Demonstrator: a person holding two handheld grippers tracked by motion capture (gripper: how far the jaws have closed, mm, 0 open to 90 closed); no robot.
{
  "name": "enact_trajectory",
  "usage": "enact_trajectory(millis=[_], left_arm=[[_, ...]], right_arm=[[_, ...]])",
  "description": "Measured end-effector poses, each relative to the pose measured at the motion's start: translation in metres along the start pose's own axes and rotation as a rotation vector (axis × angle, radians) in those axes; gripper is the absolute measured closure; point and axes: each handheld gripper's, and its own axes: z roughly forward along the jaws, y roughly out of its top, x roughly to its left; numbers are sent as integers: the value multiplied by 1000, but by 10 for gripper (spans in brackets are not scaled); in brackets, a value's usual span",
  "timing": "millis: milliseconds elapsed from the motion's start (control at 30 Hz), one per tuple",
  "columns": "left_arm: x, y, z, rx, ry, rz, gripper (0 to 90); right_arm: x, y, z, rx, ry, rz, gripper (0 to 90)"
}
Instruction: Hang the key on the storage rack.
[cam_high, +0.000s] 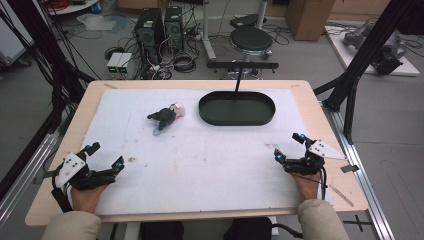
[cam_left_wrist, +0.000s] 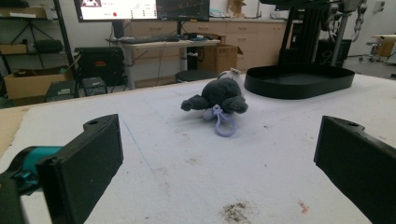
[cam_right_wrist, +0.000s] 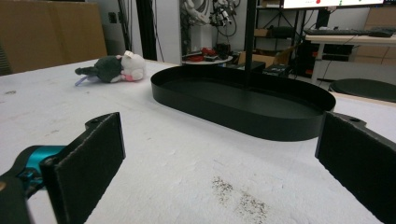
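Black fingers spread wide, both grippers empty at the near edge

Black and set far apart, the fingers (cam_left_wrist: 88, 163) of the left gripper (cam_high: 102, 156) hold nothing and touch nothing; it sits in the person's hand by the near left corner of the counter (cam_high: 70, 125), over the white mat (cam_high: 210, 155) that covers most of the wooden top. The right gripper (cam_high: 289, 148) rests near the near right corner, and its fingers (cam_right_wrist: 93, 163) also stand wide with nothing between them.

A small grey plush toy (cam_high: 164, 116) lies on the mat toward the far edge, left of centre, with a white and pink part at its far end and a pale lilac loop (cam_left_wrist: 221, 125) on the side facing the left gripper. Just to its right, apart from it, a black oval tray (cam_high: 237, 108) sits close to the far edge; it looks empty. A thin dark post rises behind the tray. Bare mat, marked with a few dirty specks (cam_left_wrist: 236, 211), lies between each gripper and these two things.

Beyond the far edge stand a black stool (cam_high: 251, 39) and computer towers (cam_high: 159, 29) among cables on the floor.
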Motion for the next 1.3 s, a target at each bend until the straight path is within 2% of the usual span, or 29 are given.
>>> enact_trajectory(millis=[400, 600, 633, 767, 900, 967, 1033, 1067, 1300], left_arm=[[1, 0, 1, 6, 2, -6, 17], [0, 0, -1, -20, 1, -8, 17], [2, 0, -2, -22, -2, -34, 17], [4, 3, -2, -9, -1, -41, 17], [8, 21, 4, -16, -14, -49, 17], [12, 39, 12, -2, -23, -30, 17], [14, 50, 18, 3, -32, -21, 17], [14, 50, 18, 3, -32, -21, 17], [19, 85, 44, 71, -84, 25, 17]], right_arm=[[0, 0, 0, -5, -4, -4, 6], [0, 0, 0, -5, -2, -4, 6], [1, 0, 0, -3, -5, -3, 6], [0, 0, 0, -5, -2, -5, 6], [1, 0, 0, -1, -2, 0, 6], [1, 0, 0, 0, -4, -4, 6], [1, 0, 0, -2, -5, -7, 6], [1, 0, 0, -2, -5, -7, 6], [3, 0, 0, 6, -5, -19, 6]])
